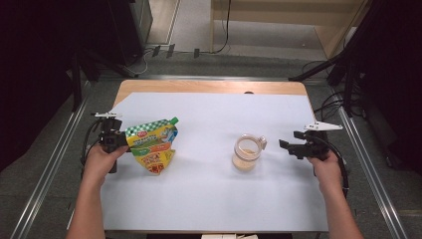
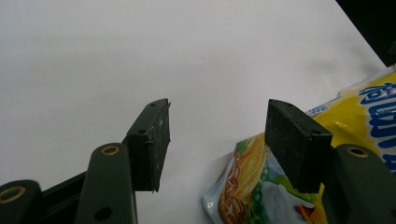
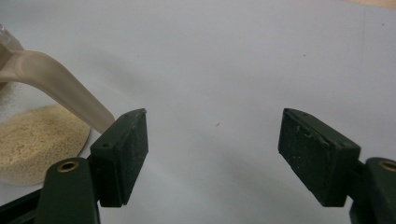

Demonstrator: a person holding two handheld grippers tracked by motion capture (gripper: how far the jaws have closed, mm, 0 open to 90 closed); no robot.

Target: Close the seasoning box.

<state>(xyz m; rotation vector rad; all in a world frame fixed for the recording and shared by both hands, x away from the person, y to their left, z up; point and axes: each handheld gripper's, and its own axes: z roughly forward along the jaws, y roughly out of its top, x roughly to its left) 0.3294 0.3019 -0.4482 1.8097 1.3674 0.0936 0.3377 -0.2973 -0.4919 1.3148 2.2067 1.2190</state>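
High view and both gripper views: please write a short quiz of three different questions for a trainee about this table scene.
1. True or false: the left hand-held gripper is shut on the pouch.
2. What does the jar hold: A water, B tan granules, C coins?
3. Which hand-held gripper is nearer the jar?

Key
1. False; its jaws stand open beside the pouch.
2. B.
3. The right hand-held gripper, open, with the jar's handle beside one jaw.
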